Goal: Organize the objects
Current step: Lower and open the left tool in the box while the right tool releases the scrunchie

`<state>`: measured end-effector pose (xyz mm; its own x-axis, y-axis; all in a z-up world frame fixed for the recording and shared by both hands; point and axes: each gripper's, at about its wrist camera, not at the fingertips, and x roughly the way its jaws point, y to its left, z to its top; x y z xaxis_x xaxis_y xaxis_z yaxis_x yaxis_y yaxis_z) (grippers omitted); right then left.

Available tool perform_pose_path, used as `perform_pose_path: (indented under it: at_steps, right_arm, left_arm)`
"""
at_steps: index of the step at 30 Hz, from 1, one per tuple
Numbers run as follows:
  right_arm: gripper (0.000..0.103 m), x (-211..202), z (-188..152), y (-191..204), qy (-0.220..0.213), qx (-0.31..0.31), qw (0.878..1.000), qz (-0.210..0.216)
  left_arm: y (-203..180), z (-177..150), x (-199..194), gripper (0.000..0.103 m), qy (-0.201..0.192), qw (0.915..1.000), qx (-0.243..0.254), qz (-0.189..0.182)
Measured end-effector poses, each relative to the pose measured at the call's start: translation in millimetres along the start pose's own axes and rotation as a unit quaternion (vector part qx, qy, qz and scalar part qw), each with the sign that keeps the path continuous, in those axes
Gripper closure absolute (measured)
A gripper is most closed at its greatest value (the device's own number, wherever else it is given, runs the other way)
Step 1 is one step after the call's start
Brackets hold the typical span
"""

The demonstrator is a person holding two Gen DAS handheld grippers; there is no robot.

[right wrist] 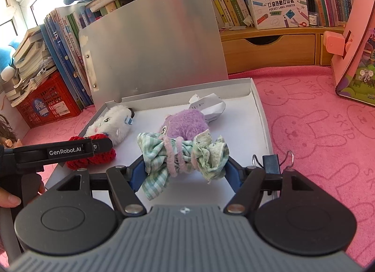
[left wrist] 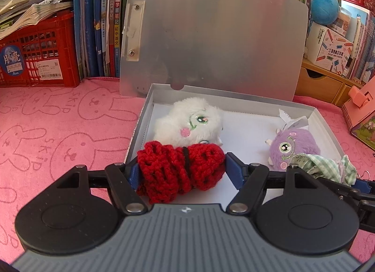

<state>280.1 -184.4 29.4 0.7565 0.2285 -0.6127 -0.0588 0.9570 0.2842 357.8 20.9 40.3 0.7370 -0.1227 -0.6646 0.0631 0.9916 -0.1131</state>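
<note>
2 claws over box [left wrist: 140, 117] near edge: left claw [left wrist: 181, 170] grips red knit [left wrist: 180, 169], right claw [right wrist: 185, 166] grips gingham bow [right wrist: 182, 152].

The left gripper [left wrist: 181, 172] is pointing forward and downward, its blue pads [left wrist: 235, 173] pressing from both sides on a red bundle [left wrist: 180, 170]. The right gripper [right wrist: 184, 166] is angling down in much the same way, its pads [right wrist: 138, 173] clamping a green bundle [right wrist: 182, 155] between them. The two grippers are sitting side by side, the left one's black arm [right wrist: 61, 151] reaching across beside the right. A fingertip [right wrist: 9, 200] is showing at the left gripper's handle.
</note>
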Motion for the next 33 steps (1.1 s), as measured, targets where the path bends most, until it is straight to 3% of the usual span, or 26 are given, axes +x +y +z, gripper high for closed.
perform_pose_path:
  at_steps: [11, 26, 33]
  right_arm:
    - [0.018, -10, -8, -4, 0.010, 0.000, 1.000, 0.000]
    - [0.011, -52, -14, 13, -0.013, -0.044, 0.999, -0.004]
    - [0.011, -83, -29, 16, -0.025, -0.078, 0.997, -0.011]
  left_arm:
    - [-6, -9, -18, 0.018, -0.008, 0.9995, 0.030, 0.008]
    - [-3, -25, -66, 0.013, -0.032, 0.9983, 0.049, 0.007]
    - [-4, -45, -100, 0.012, -0.045, 0.9971, 0.060, -0.011]
